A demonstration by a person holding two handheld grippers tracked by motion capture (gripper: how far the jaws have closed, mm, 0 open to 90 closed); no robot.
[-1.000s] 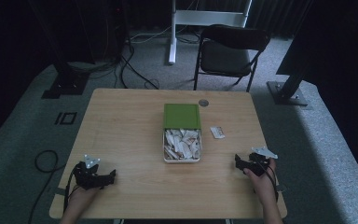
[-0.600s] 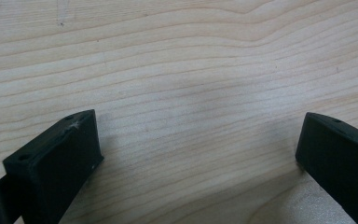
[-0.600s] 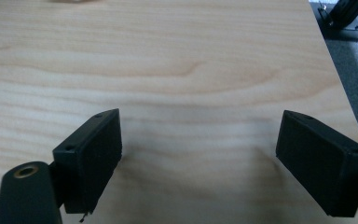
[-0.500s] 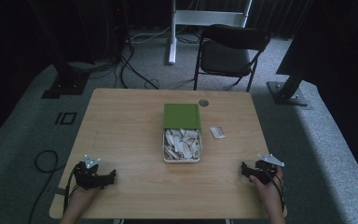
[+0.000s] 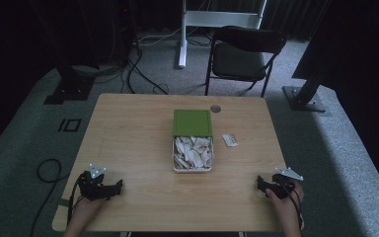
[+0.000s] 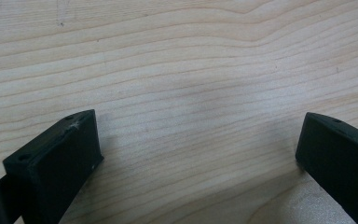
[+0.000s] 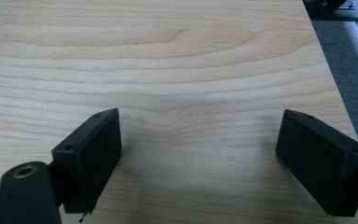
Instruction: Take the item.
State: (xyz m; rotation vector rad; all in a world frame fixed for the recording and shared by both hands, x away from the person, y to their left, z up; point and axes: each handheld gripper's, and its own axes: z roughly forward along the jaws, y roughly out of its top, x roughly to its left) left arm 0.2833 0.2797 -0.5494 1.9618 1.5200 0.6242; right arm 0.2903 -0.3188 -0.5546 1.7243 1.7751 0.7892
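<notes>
While both tools rest at the near edge of the worktop (image 5: 128, 128), the left tool (image 5: 112, 187) and right tool (image 5: 262, 183) have their jaws spread, holding nothing. The box (image 5: 192, 140) lies mid-worktop, long axis running away, roughly equidistant. A small packet (image 5: 230, 139), perhaps a sachet, sits just right of the box, nearer the right tool.

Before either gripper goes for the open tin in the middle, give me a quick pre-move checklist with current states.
1. Left gripper open, nothing between its fingers: ok.
2. Right gripper open and empty: ok.
3. Both grippers low at the table's near edge, apart from the tin: ok.
4. Green lid slid back, white pieces exposed: ok.
5. Small packet lies beside the tin, off the straight paths: ok.
6. What the white pieces are: cannot tell.
</notes>
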